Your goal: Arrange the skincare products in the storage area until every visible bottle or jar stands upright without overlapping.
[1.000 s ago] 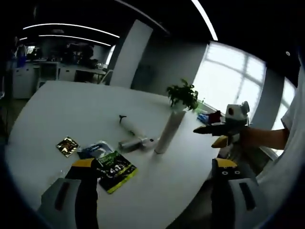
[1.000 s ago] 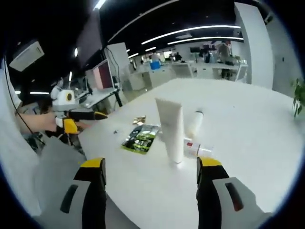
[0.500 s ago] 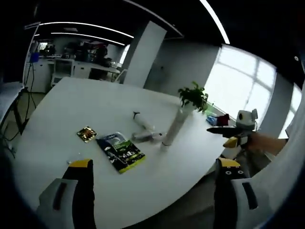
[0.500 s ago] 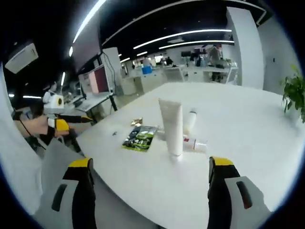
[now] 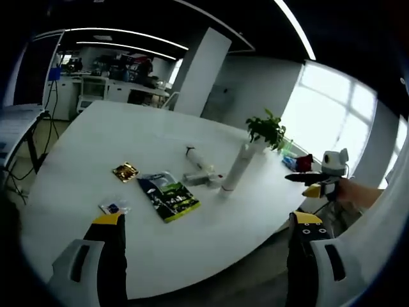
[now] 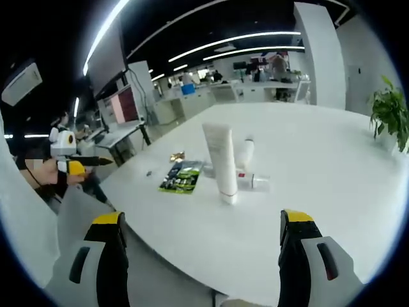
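Note:
A tall white tube [image 5: 237, 169] [image 6: 221, 162] stands upright on its cap near the middle of the round white table [image 5: 96, 147] [image 6: 319, 166]. Beside it two white bottles lie on their sides: a pump bottle [image 5: 195, 158] [image 6: 243, 153] and a smaller one with a red mark [image 5: 203, 179] [image 6: 250, 181]. A dark green sachet [image 5: 169, 197] [image 6: 179, 176], a small gold sachet [image 5: 125, 171] [image 6: 176, 156] and a tiny packet [image 5: 114, 207] lie flat nearby. My left gripper [image 5: 208, 220] is open, held back from the table. My right gripper [image 6: 202, 220] is open too, well short of the tube.
A potted plant [image 5: 266, 130] [image 6: 388, 115] stands at the table's far edge. A small red and blue thing [image 5: 297, 162] lies by the plant. Office desks and monitors [image 6: 124, 105] fill the background. Broad bare tabletop surrounds the products. The other gripper shows at each view's side, held by a hand.
Both cameras have pulled back from the table, so the products look smaller and farther. The products themselves have not moved. Both grippers stay open.

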`<state>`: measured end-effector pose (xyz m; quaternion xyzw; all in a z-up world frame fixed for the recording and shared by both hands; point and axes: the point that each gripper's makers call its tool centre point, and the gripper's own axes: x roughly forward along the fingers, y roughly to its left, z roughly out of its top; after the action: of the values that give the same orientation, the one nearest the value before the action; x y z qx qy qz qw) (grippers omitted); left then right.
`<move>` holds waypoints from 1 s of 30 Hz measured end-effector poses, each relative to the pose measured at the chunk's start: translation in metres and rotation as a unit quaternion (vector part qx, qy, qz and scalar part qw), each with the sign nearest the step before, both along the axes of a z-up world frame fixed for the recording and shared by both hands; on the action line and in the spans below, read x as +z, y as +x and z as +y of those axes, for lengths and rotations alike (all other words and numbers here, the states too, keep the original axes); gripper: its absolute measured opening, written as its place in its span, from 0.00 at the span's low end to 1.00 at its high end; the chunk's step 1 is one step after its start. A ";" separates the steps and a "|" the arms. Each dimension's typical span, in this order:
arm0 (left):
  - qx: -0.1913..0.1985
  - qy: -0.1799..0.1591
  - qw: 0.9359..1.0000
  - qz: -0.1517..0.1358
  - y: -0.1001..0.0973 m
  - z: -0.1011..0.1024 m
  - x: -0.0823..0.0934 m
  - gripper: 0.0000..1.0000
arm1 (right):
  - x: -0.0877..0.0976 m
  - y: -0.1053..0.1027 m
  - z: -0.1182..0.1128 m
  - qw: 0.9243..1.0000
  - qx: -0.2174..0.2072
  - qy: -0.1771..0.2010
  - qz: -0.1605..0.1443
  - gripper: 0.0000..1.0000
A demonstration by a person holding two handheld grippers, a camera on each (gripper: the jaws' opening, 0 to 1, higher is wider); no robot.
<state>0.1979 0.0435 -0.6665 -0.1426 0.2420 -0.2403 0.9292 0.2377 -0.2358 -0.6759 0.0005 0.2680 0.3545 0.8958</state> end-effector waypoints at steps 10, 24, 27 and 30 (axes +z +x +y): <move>-0.001 -0.005 1.000 0.003 0.003 -0.004 -0.003 0.98 | -0.004 0.004 0.017 0.999 0.037 -0.027 -0.003 0.99; 0.002 -0.012 1.000 0.002 0.013 -0.008 -0.002 0.96 | 0.004 0.026 0.015 1.000 0.023 -0.004 0.011 0.96; 0.001 -0.012 1.000 0.003 0.016 -0.008 -0.004 0.96 | 0.014 0.031 0.019 1.000 0.026 0.006 0.012 0.95; 0.000 -0.013 1.000 0.000 0.018 -0.008 -0.003 0.96 | 0.024 0.045 0.024 0.999 0.020 0.030 0.006 0.95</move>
<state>0.2163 0.0353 -0.6692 -0.1546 0.2393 -0.2431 0.9272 0.2827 -0.2115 -0.6516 0.0241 0.2627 0.3800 0.8866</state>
